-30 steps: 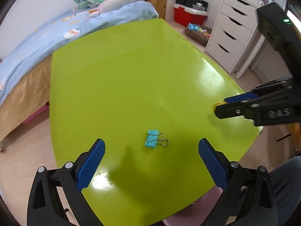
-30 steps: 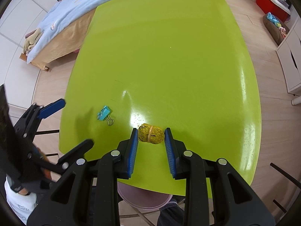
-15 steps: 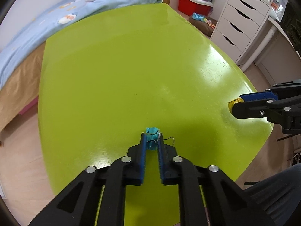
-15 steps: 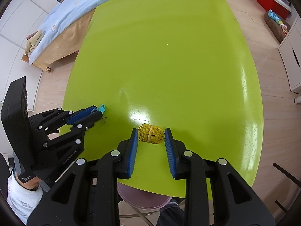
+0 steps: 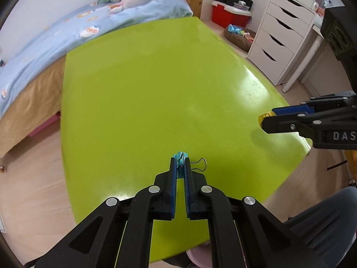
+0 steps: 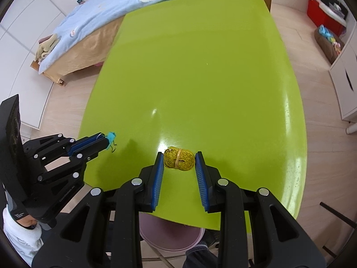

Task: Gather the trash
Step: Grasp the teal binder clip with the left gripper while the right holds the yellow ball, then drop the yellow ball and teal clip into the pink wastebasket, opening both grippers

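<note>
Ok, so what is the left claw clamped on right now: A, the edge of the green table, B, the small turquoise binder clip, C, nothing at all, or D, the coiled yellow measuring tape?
B: the left claw has its blue pads pressed on the small turquoise binder clip, whose wire handle sticks out to one side, while the coiled yellow measuring tape sits between the right claw's pads.

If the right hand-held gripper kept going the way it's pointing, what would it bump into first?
Most likely the green table. The right hand-held gripper points steeply down, already shut on the yellow tape roll, with only bare tabletop ahead. How far it is above the table is hard to judge.
</note>
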